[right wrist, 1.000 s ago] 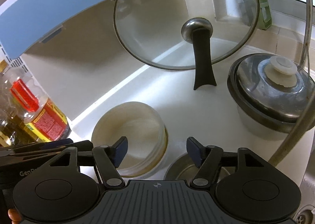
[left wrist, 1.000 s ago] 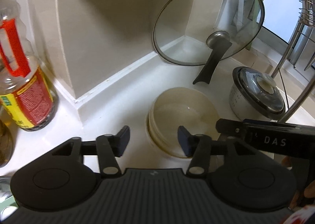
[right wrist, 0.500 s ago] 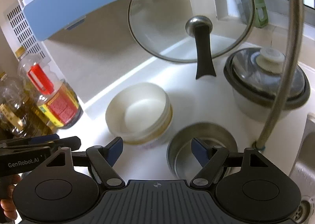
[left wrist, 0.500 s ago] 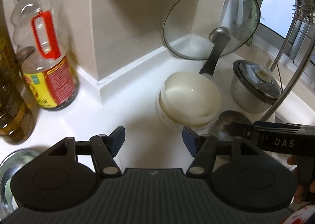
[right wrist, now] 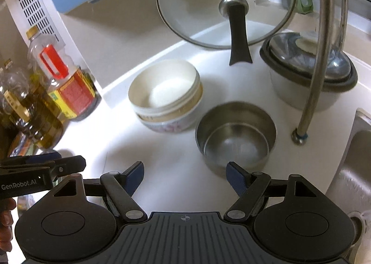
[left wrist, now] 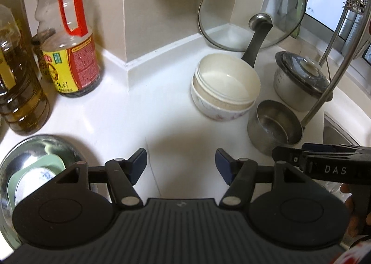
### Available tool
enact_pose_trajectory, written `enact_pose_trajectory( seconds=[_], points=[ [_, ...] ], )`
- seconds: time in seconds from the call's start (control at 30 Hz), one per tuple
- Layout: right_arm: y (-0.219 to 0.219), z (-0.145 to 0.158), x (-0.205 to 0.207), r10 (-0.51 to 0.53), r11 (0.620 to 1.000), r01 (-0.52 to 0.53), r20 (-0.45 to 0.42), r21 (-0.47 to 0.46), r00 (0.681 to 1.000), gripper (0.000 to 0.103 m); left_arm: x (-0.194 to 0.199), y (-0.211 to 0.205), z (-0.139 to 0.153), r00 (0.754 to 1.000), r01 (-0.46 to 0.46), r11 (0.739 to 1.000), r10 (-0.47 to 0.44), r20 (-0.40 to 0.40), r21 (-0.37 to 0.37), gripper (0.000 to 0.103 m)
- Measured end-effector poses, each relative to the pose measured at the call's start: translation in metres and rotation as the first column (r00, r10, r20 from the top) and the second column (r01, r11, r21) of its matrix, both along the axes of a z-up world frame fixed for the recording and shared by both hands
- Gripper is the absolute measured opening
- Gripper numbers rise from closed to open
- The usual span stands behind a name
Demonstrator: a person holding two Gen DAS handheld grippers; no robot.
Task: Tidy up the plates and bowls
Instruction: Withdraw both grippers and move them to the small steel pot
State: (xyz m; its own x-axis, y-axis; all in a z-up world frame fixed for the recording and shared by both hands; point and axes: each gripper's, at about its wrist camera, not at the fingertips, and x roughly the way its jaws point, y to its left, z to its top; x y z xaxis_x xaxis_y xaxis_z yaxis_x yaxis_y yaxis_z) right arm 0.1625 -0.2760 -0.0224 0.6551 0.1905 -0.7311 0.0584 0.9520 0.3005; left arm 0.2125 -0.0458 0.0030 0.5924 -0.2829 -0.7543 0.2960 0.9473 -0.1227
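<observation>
Jaws apart, empty; stacked cream bowls (left wrist: 226, 85) beside nested steel bowls (right wrist: 236, 135).

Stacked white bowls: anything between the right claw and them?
Nothing visible. The right claw is open and empty, with bare white counter between it and the stacked white bowls. The steel bowl sits to their right, off that line.

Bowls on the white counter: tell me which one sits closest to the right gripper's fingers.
The round stainless steel bowl, just ahead of the open right gripper. The stacked cream ceramic bowls sit farther back, toward the red-handled bottle.
</observation>
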Motion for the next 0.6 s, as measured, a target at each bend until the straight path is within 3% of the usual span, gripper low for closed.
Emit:
enact_pose_trajectory(
  seconds=[0.6],
  points=[
    [0.007, -0.017, -0.033, 0.019, 1.0, -0.02, -0.062, -0.011, 0.998, 0.078, -0.036, 0.0, -0.02, 0.999, -0.002, 0.999, 0.005, -0.054, 0.041, 0.063]
  ],
)
